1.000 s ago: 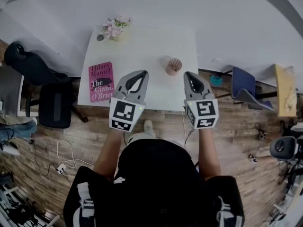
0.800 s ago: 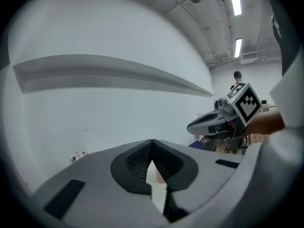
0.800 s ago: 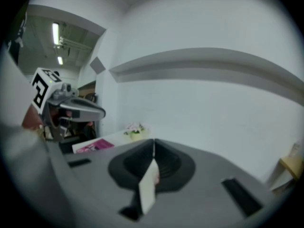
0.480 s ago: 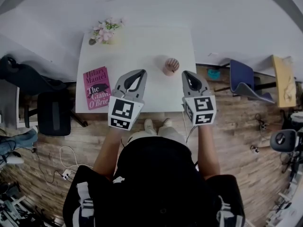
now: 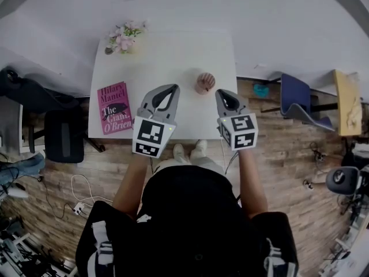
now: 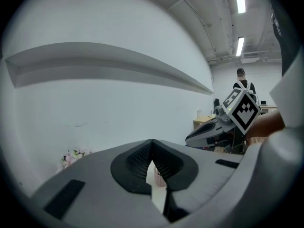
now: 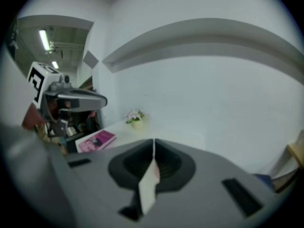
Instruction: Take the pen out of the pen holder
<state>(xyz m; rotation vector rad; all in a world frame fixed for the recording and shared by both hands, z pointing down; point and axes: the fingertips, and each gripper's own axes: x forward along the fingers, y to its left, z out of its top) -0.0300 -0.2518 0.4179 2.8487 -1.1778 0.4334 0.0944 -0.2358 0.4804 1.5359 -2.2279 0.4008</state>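
Observation:
A pinkish-brown ribbed pen holder (image 5: pixel 204 82) stands on the white table (image 5: pixel 167 56), toward its right front. I cannot make out a pen in it. My left gripper (image 5: pixel 174 88) is shut and empty, over the table's front edge, left of the holder. My right gripper (image 5: pixel 221 93) is also shut and empty, just in front and to the right of the holder. In the left gripper view the jaws (image 6: pixel 152 142) meet at the tips, and the holder (image 6: pixel 159 178) shows through the slit below them. In the right gripper view the shut jaws (image 7: pixel 153 140) point over the table.
A pink book (image 5: pixel 115 107) lies at the table's left front and a small vase of flowers (image 5: pixel 122 39) stands at its far left corner. A black chair (image 5: pixel 63 137) is left of the table; a blue chair (image 5: pixel 300 105) and a wooden stand (image 5: pixel 347 105) are on its right.
Both grippers have come lower and nearer the table. The right one has closed in on the pen holder from the front right. Both stay shut.

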